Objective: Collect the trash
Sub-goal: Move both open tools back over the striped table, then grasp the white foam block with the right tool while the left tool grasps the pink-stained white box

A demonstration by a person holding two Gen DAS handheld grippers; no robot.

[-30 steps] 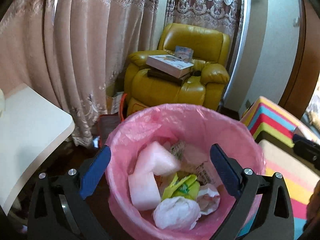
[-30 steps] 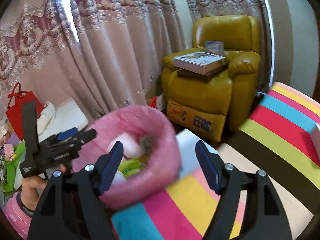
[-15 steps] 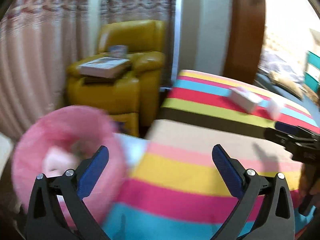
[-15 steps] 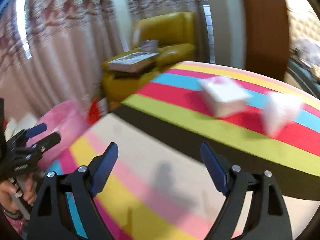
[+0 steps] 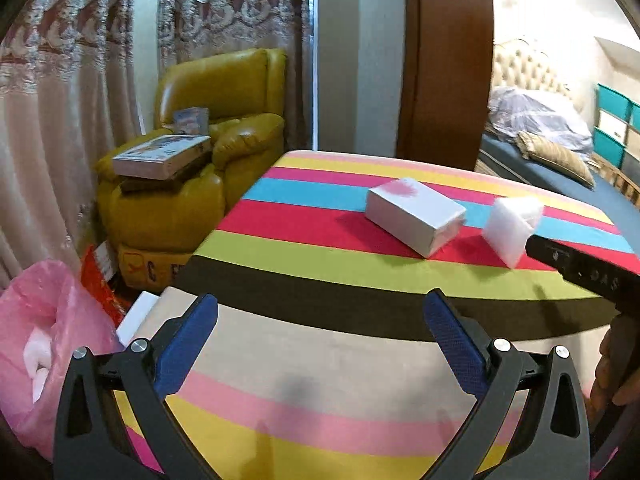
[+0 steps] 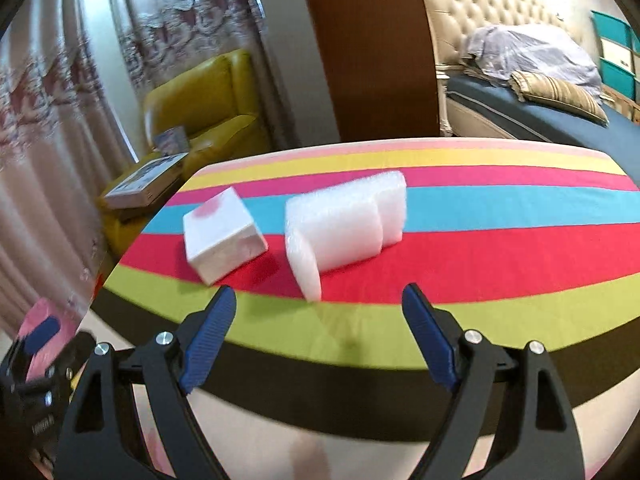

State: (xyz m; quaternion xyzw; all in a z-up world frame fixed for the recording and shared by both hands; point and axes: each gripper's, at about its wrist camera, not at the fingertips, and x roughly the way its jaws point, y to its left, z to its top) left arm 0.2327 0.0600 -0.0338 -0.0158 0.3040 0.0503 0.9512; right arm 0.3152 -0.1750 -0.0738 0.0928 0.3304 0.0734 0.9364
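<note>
Two pieces of trash lie before us on the striped cloth point(image 6: 480, 248): a white foam block point(image 6: 344, 220) and, just beside it, a smaller white box point(image 6: 220, 236). The pink-lined bin point(image 5: 36, 344) stands low at the table's edge. We hold our left gripper point(image 5: 320, 344) and right gripper point(image 6: 316, 340) wide, with nothing between their blue pads

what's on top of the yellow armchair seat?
A thick book lies flat across the yellow armchair, on a darker flat item whose edge shows beneath it. A small printed box stands behind. The seat cushion under the stack is covered.
</note>
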